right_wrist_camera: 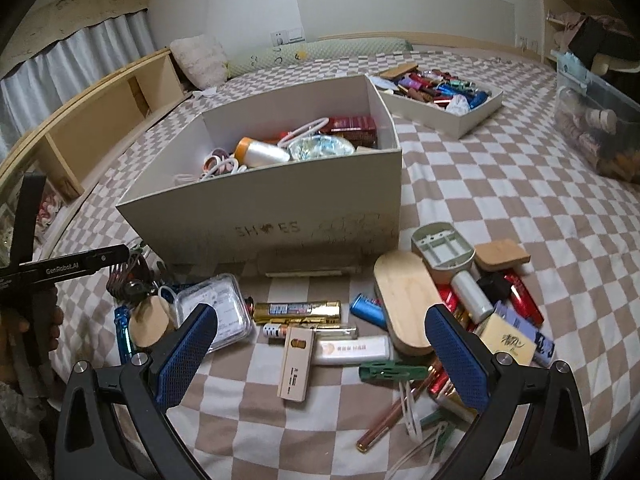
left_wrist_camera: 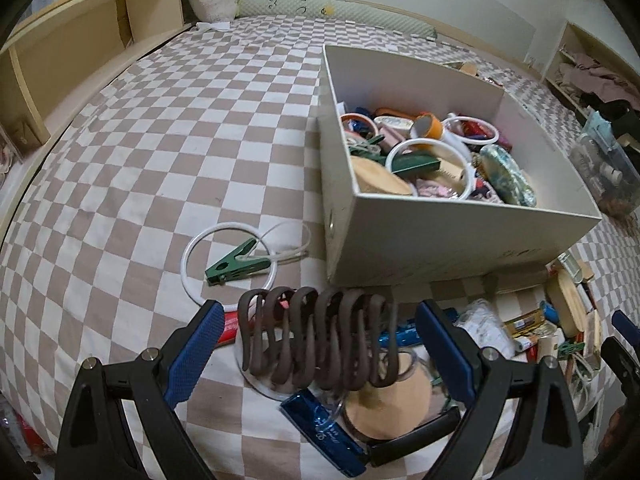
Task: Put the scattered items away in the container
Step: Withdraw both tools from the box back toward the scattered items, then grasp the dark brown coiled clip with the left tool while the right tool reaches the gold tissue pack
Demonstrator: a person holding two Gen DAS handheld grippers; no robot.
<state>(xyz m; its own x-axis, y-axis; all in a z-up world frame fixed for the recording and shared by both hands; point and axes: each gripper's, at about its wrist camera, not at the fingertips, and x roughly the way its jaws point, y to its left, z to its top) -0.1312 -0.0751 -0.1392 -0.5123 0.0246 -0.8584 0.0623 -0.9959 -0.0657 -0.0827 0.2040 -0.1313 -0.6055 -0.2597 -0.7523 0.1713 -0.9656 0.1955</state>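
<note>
Left gripper jaws wide, a brown hair claw between them, contact unclear. Right gripper wide open, empty, over scattered items. Box on the bed, part-filled, just beyond both.

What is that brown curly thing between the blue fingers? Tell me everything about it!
The brown spiral hair clip looks like matte plastic, bent into a row of tall loops like a spring on its side. It sits between the blue fingers of the left hand-held gripper, whose jaws stand wide with gaps either side. Whether it is lifted or resting on the clutter below cannot be told. In the right wrist view it shows beside the white cardboard box.
</note>
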